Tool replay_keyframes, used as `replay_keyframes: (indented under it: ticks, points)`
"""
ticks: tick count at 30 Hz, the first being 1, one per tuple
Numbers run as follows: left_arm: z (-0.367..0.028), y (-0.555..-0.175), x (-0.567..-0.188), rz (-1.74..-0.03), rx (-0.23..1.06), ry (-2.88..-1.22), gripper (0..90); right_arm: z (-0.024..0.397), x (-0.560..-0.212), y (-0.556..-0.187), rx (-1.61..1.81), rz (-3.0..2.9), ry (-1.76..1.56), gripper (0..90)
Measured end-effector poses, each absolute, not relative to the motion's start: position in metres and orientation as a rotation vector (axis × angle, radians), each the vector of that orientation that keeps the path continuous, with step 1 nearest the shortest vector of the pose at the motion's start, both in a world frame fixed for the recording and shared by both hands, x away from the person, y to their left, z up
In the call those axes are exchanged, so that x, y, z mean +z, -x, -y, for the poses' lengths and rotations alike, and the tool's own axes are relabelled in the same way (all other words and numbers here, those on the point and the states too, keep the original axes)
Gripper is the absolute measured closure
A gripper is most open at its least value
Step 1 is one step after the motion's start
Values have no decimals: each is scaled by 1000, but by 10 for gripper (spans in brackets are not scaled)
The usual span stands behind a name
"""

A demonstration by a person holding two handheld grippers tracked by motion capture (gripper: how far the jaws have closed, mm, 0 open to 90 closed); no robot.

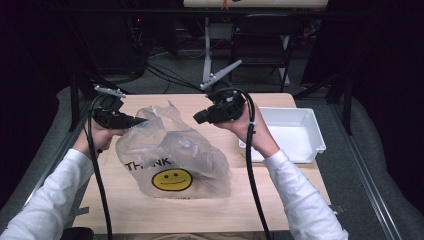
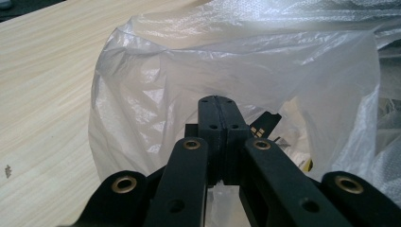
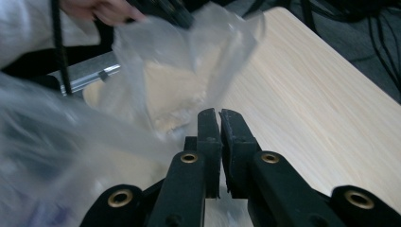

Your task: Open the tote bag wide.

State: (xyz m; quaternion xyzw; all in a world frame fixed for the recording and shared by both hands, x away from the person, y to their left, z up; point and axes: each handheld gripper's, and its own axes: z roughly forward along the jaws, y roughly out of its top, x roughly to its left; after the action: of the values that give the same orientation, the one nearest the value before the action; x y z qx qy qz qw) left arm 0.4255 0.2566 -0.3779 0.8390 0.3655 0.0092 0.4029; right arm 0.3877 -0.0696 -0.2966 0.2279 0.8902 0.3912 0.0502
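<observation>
A clear plastic bag [image 1: 175, 150] printed with "THANK" and a yellow smiley lies on the wooden table [image 1: 270, 200]. My left gripper [image 1: 137, 121] is shut on the bag's upper left rim and holds that edge raised. In the left gripper view the jaws [image 2: 218, 99] are pressed together, with the bag's film [image 2: 165, 71] draped around and beyond them. My right gripper [image 1: 196, 118] hovers above the bag's right side. Its jaws [image 3: 218, 112] are shut to a thin slit, and I see nothing held between them. The bag [image 3: 179, 61] hangs blurred ahead of them from the left gripper [image 3: 182, 19].
A white plastic bin [image 1: 290, 132] sits at the table's right edge, beside my right forearm. Black cables trail from both grippers toward the near edge. A folding chair [image 1: 260, 45] and floor cables stand beyond the far edge. Bare tabletop [image 3: 307, 85] extends to the right of the right gripper's jaws.
</observation>
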Motion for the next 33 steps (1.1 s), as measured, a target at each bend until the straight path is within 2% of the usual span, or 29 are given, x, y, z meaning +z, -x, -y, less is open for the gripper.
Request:
replay_keyframes:
  ticks: [4, 10, 19, 33]
  points:
    - [-253, -426, -377, -918, 23, -2123, 900, 33, -288, -385, 1182, -2770, -582, 862]
    - [-253, -424, -374, -909, 44, -2137, 900, 11, -320, -384, 985, -2904, -519, 876]
    - [-254, -421, -387, -929, 45, -2185, 900, 45, -379, -383, 780, -2963, -647, 882]
    - [-241, -413, -437, -969, 49, -2340, 900, 84, -445, -391, 725, -2914, -877, 892]
